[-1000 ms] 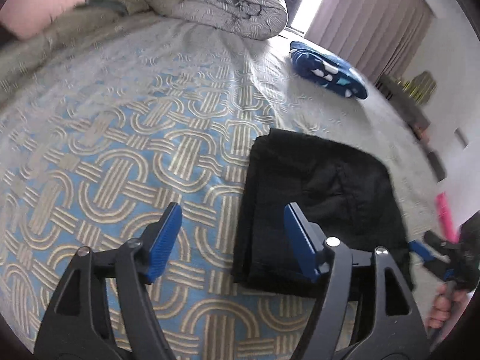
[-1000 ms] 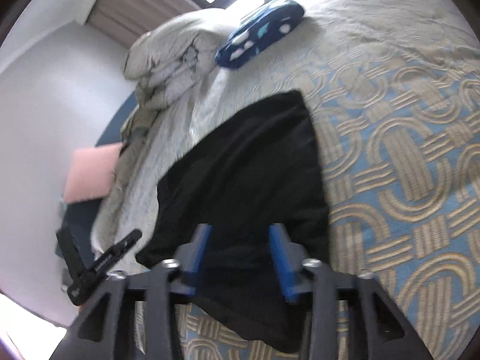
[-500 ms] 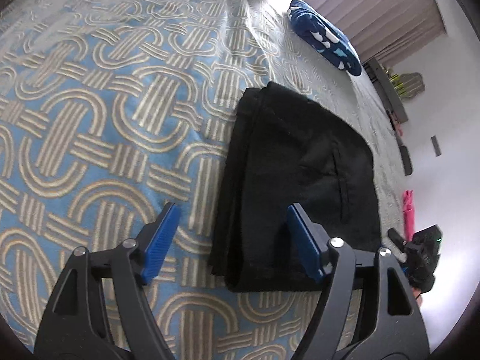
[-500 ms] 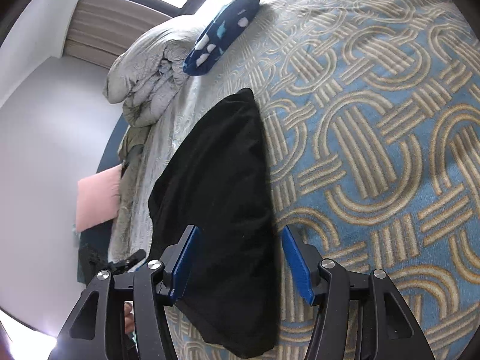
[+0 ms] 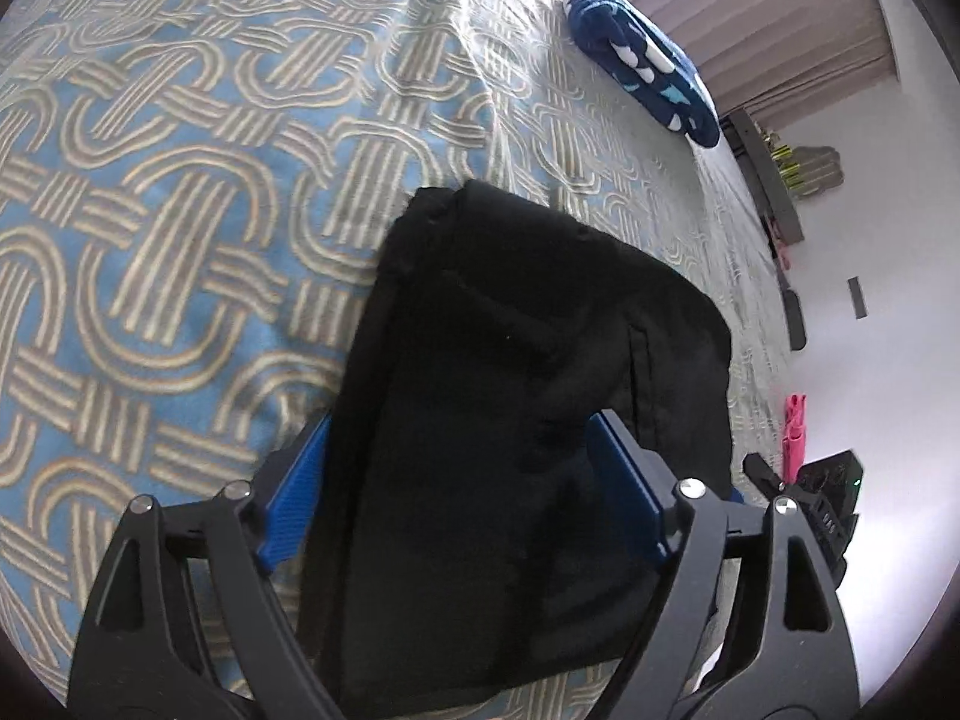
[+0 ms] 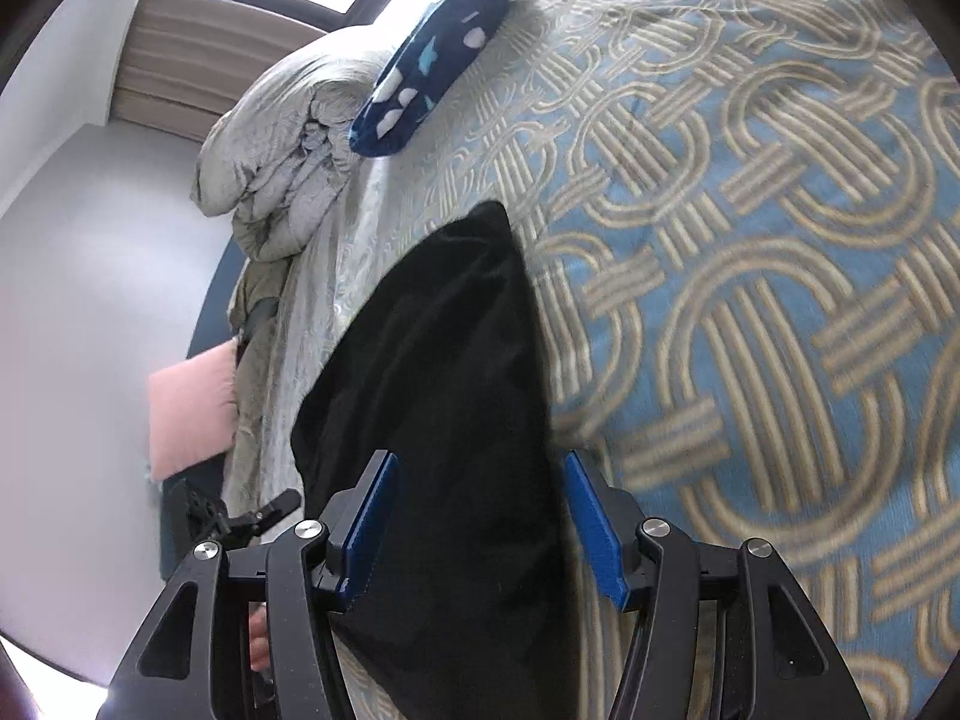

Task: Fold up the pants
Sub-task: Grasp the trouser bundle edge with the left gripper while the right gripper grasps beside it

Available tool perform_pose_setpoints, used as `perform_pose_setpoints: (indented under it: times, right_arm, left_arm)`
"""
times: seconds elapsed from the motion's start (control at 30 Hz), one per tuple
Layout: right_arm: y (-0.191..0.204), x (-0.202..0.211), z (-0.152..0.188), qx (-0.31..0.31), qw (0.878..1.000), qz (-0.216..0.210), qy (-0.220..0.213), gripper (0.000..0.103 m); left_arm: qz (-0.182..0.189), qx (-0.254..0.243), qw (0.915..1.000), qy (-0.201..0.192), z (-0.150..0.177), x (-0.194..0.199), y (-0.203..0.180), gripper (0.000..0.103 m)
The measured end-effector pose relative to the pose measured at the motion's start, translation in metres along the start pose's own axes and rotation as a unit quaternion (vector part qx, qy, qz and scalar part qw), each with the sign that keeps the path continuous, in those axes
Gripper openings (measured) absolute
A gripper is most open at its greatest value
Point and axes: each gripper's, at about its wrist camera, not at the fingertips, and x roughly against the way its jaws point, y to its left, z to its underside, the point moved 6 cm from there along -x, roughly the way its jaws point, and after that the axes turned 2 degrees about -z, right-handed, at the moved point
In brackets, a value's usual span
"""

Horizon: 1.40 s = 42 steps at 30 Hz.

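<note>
A: Big stuff first. What's the setup?

B: Bed w/ a blue-and-tan loop-pattern bedspread (image 5: 180, 192). Black pants (image 5: 528, 372) lie flat on it, already folded into a compact rectangle, near edge toward both cams. Further back: bunched grey duvet (image 6: 282, 144) and a navy spotted pillow (image 5: 642, 60).

A: Which step, you reckon?

B: Looks like setup for another fold. Both tools sit at the near end of the pants, one per side edge.

A: Tong states?

B: Left gripper (image 5: 462, 480): jaws opening, wide apart. Left edge of the pants sits between them, pads not pressing cloth. Right gripper (image 6: 474, 516): jaws parted and steady, straddling the pants' right edge, no pinch that I can see. Neither one holds anything.

A: Next move needs?

B: My guess: get a lower pad under the stacked layers at each near corner, close on all layers at once, then lift both evenly and carry the end over toward the far end. Grab only the top layer and the stack peels apart.

A: View diffs?

B: Left cam alone shows a seam line on the top layer, a pink item (image 5: 795, 426) by the wall, a dark shelf. Right cam alone shows the window, a pink cushion (image 6: 192, 414), plus a bit of the person's hand (image 6: 261, 639) below the other tool
</note>
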Motion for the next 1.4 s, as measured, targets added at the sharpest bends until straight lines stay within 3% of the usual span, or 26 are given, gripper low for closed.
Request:
perform_pose_setpoints:
  times: [0.17,0.3,0.47,0.83,0.9,0.97,1.03,1.07,1.1,1.17,1.4]
  right_arm:
    - [0.011,-0.011,0.001,0.037,0.999,0.024,0.012,0.059]
    - [0.010,-0.011,0.016,0.049,0.998,-0.012,0.044,0.059]
    - [0.008,-0.006,0.033,0.074,0.995,-0.042,0.053,0.059]
    - [0.026,-0.041,0.014,0.062,0.994,-0.046,0.071,0.059]
    - [0.028,-0.048,0.010,0.059,0.995,-0.043,0.074,0.059]
    - [0.031,-0.052,0.008,0.058,0.995,-0.039,0.077,0.059]
    - [0.030,-0.050,0.009,0.067,0.994,-0.029,0.076,0.053]
    - [0.027,-0.050,0.010,0.069,0.995,-0.020,0.075,0.042]
    - [0.023,-0.049,0.010,0.067,0.995,-0.014,0.073,0.030]
    - [0.017,-0.047,0.010,0.056,0.996,-0.023,0.070,0.020]
    - [0.033,-0.041,0.010,0.077,0.996,-0.025,0.045,0.011]
  left_arm:
    - [0.001,-0.040,0.9989,0.024,0.014,0.003,-0.003,0.083]
    - [0.025,-0.054,0.9973,0.042,0.034,0.014,0.006,0.083]
    - [0.036,-0.067,0.9954,0.058,0.053,0.020,0.007,0.083]
    - [0.066,-0.014,0.9965,0.049,0.004,0.003,0.002,0.084]
    - [0.066,-0.005,0.9966,0.050,-0.001,0.001,0.005,0.079]
    - [0.039,-0.021,0.9979,0.048,0.002,0.003,0.008,0.056]
    - [0.030,-0.040,0.9979,0.042,0.008,0.009,0.011,0.045]
    - [0.034,-0.040,0.9979,0.038,0.009,0.012,0.012,0.039]
    - [0.035,-0.041,0.9981,0.030,0.009,0.016,0.014,0.038]
    - [0.034,-0.045,0.9982,0.019,0.012,0.020,0.015,0.034]
    - [0.026,-0.070,0.9972,-0.004,0.011,0.037,0.001,0.025]
